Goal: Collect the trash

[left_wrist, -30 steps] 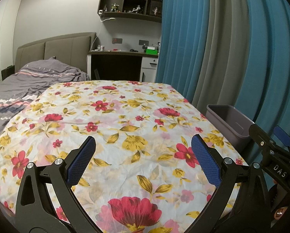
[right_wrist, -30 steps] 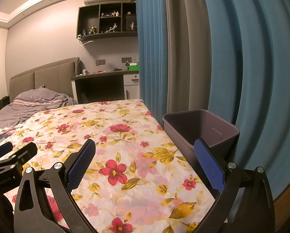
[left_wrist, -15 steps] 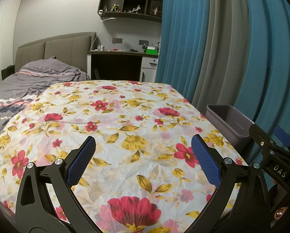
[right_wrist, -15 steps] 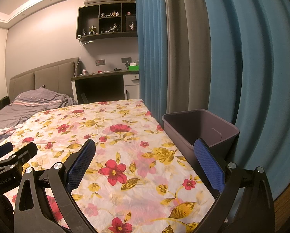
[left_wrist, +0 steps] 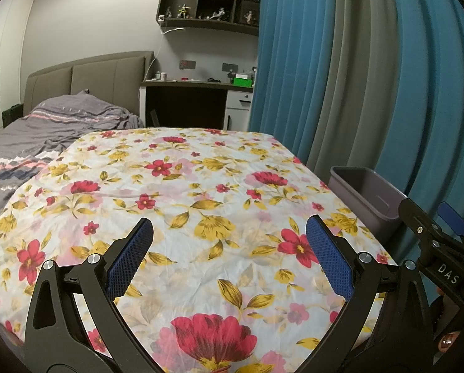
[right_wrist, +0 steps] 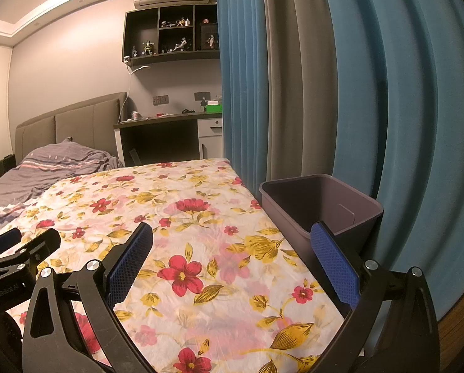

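Observation:
A grey plastic bin (left_wrist: 366,192) stands at the right edge of the floral cloth (left_wrist: 185,192), against the curtain; it also shows in the right wrist view (right_wrist: 322,205), and its inside looks empty. My left gripper (left_wrist: 229,233) is open and empty, held above the near part of the cloth. My right gripper (right_wrist: 232,236) is open and empty, just left of the bin, with its right finger (right_wrist: 334,264) in front of the bin's near wall. No trash shows on the cloth in either view.
Blue and grey curtains (right_wrist: 325,77) hang close behind the bin. A bed with a grey duvet (left_wrist: 45,124) lies to the left of the cloth. A dark desk (left_wrist: 194,99) and wall shelves (left_wrist: 210,0) stand at the far wall.

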`<control>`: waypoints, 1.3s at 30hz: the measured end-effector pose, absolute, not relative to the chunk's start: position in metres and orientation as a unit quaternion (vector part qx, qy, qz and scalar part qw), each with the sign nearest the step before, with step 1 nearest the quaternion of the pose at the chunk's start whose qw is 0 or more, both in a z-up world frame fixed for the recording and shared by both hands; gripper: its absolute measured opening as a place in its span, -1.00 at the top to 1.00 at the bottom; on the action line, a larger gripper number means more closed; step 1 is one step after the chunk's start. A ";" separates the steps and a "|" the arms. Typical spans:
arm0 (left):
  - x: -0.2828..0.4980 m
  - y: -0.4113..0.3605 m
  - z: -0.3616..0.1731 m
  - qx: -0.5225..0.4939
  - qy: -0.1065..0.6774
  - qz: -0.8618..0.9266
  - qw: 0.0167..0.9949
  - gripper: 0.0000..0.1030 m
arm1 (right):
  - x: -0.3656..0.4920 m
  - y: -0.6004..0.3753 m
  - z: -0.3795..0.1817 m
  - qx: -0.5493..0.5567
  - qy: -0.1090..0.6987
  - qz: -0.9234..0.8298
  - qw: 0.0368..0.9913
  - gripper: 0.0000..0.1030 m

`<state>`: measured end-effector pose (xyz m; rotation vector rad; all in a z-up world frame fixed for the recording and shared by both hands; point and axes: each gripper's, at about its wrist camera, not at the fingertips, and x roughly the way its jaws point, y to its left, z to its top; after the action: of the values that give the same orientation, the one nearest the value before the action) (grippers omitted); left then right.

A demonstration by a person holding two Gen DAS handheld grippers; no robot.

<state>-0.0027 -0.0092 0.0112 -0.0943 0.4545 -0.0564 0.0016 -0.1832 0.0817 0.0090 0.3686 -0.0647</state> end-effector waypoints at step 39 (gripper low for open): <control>-0.008 -0.015 0.016 -0.050 0.209 -0.056 0.975 -0.59 | 0.001 -0.185 0.082 0.008 0.183 -0.032 0.983 -0.89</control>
<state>-0.0082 -0.0149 0.0156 -0.0999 0.4223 -0.1123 0.0010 -0.1847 0.0817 0.0166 0.3676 -0.0649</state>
